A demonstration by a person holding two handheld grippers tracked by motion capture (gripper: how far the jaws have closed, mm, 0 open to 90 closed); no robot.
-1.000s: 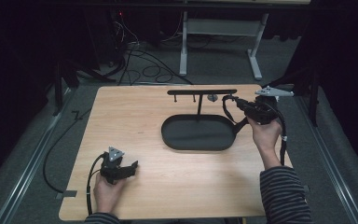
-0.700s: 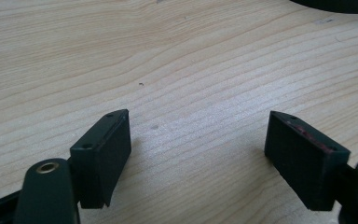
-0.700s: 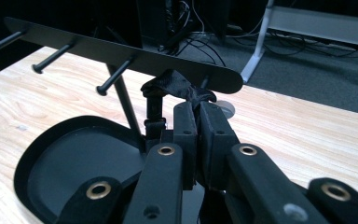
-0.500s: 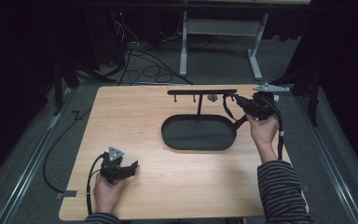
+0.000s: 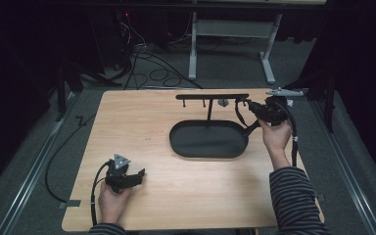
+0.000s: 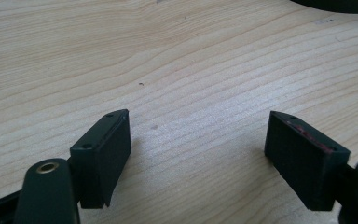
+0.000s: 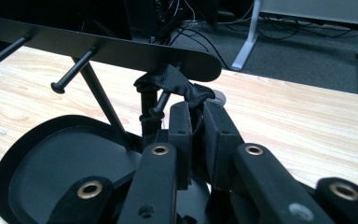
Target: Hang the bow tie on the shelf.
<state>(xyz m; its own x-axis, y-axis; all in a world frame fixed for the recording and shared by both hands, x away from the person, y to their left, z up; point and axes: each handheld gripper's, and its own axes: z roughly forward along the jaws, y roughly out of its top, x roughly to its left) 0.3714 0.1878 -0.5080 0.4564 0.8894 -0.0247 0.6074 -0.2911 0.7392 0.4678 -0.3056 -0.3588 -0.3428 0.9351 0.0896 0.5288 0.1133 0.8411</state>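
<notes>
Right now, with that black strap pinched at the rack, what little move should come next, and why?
Probably ease the right hand-held gripper wider and draw it back. The black strap is draped over a peg under the rack's bar, and the jaws have just been opening, though the strap is between them.

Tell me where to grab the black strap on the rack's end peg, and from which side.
Grip the strap by its free end beside the peg, coming from the peg's tip side, as the right gripper does. The loop lies over the peg, so it likely slides off only toward the tip. Those jaws have just been opening, with the strap's end between them.
</notes>
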